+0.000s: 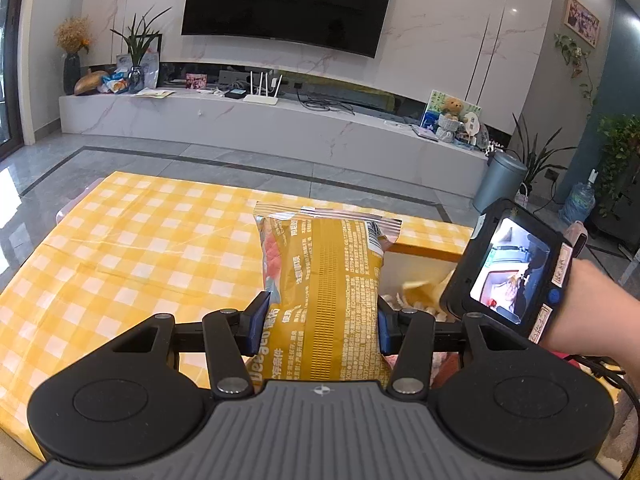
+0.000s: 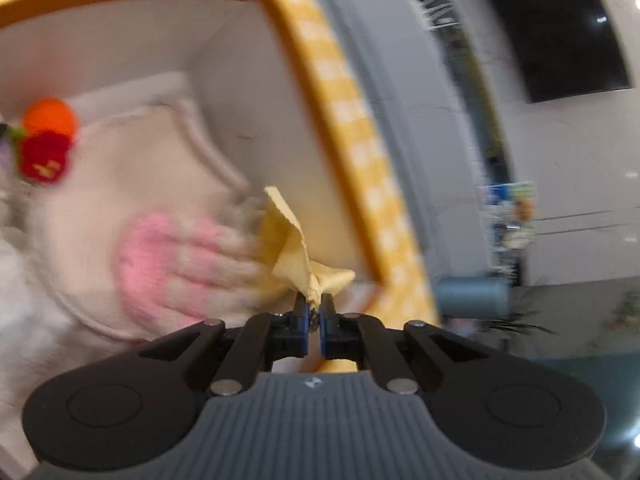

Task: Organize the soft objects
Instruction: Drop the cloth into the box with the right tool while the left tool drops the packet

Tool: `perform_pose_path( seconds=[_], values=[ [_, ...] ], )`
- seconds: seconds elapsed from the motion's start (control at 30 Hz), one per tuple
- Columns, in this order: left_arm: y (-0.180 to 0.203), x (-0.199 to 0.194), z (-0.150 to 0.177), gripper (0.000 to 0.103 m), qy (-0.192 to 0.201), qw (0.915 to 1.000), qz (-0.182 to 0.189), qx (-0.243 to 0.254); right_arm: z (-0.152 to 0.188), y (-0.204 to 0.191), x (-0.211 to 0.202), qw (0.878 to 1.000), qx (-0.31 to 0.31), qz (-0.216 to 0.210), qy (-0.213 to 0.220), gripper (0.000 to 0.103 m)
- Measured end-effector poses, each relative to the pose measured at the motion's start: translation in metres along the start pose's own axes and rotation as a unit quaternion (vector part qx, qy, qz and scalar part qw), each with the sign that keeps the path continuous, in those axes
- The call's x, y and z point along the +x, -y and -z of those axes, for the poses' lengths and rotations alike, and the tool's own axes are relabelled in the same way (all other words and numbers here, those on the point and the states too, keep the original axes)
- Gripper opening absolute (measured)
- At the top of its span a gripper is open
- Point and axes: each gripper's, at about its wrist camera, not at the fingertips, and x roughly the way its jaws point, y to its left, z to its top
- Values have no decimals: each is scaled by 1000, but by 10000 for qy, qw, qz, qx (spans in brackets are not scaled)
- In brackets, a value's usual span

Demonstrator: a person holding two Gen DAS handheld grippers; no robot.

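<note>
snack bag (image 1: 320,292) blocks view; box (image 2: 280,12) beside.

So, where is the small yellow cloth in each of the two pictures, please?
Left wrist view: the yellow cloth shows low right of centre, inside the box, just right of the snack bag held by the left gripper.
Right wrist view: the cloth is at the centre, pinched in the shut right gripper, over the box.
Shared landmark: the box's yellow rim.
</note>
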Motion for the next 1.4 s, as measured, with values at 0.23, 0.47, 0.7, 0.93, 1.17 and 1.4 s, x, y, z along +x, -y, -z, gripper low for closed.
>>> perform_pose_path(
  seconds=[0.23,0.47,0.7,0.93,1.17,1.4],
  values=[
    [-2,7,1,57,-143,9999,11,55,9,17,-5,9954,883,92,367,65],
    [12,18,7,57,-170,9992,330,160,46,46,-38,9744,1897,-281,1177,74],
    [20,42,13,57,-622,9965,555,65,84,53,-70,9611,2168,-379,1668,74],
    [46,62,-1,57,-747,9966,215,290,134,60,-89,9386,2652,-442,2163,74],
    [64,97,-15,58,-1057,9920,-122,679,179,68,-77,9132,3401,-500,2190,73],
    [80,133,-4,74,-1316,9748,-1183,1358,214,77,-54,8943,3991,-488,1964,68]
  ],
)
